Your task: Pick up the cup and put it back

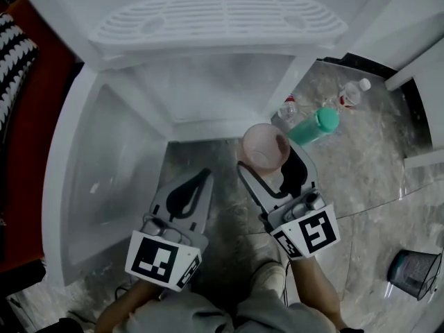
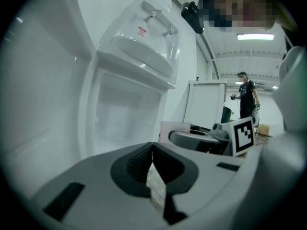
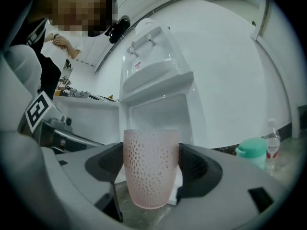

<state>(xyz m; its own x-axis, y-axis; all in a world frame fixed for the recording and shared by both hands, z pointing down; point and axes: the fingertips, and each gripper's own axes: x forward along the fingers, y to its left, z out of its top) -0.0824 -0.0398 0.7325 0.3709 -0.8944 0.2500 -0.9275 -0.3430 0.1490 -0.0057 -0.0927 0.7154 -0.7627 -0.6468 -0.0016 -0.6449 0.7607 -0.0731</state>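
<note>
A pink dimpled cup (image 3: 150, 167) stands upright between the jaws of my right gripper (image 3: 151, 169), which is shut on its sides. From the head view the cup (image 1: 264, 148) hangs above the floor just in front of a white water dispenser (image 1: 208, 61), at the right of its open lower bay. My left gripper (image 1: 196, 183) is beside it on the left, shut with nothing in it; in its own view the left gripper (image 2: 152, 169) shows both pads pressed together.
The dispenser's drip grille (image 1: 222, 19) is above the bay. A teal-capped bottle (image 1: 316, 125) and two clear bottles (image 1: 352, 92) lie on the marble floor to the right. A grey bin (image 1: 414, 272) stands at lower right. A person (image 2: 247, 94) stands far off.
</note>
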